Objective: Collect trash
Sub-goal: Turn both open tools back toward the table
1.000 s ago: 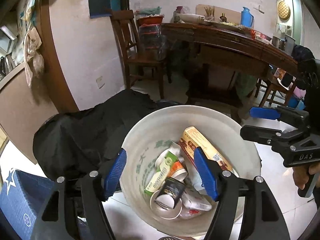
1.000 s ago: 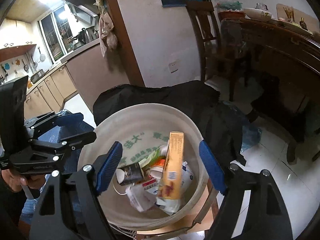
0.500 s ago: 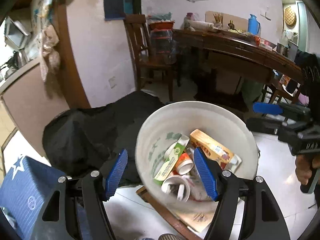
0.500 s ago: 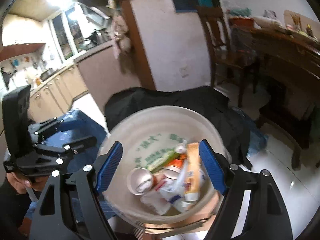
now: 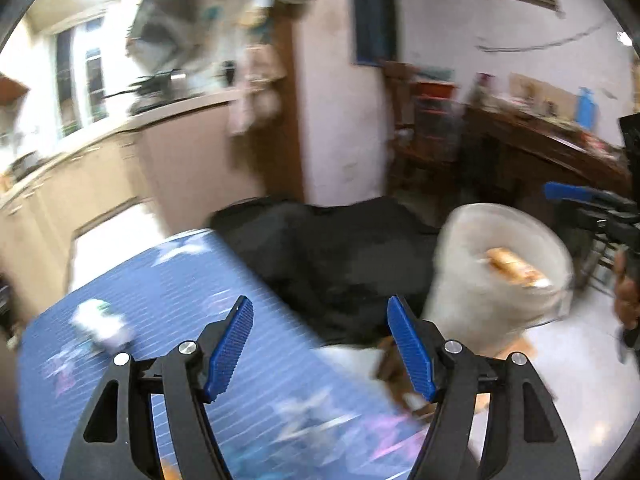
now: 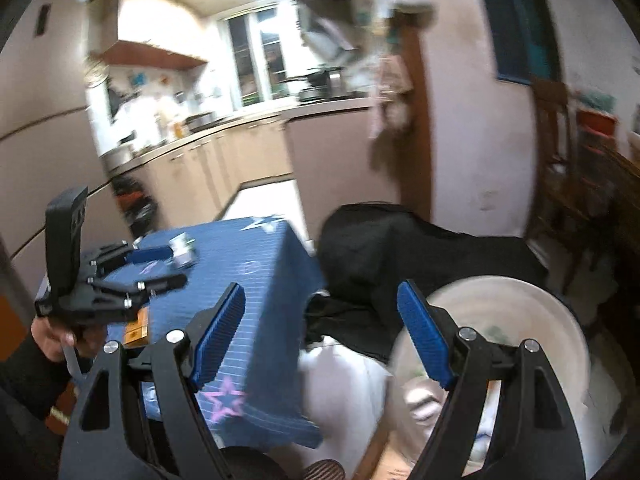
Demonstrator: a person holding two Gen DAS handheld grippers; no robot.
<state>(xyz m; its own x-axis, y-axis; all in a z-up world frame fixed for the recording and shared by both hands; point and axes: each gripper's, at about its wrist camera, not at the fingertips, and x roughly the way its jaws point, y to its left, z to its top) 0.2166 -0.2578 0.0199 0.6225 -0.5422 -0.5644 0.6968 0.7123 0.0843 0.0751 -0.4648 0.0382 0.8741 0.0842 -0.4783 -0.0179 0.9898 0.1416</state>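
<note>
Blue star-patterned cloth [image 5: 168, 300] covers a table beside a beige kitchen counter [image 6: 224, 152], a small white carton [image 6: 183, 251] on it, black fabric [image 5: 340, 252] heaped beyond, the white trash bucket [image 5: 500, 276] to the right, both the left gripper [image 5: 320, 344] and the right gripper [image 6: 320, 332] gaping empty.

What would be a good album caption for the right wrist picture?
Open right gripper swings from the white bucket toward a blue tablecloth, where a small carton lies near the left gripper.
</note>
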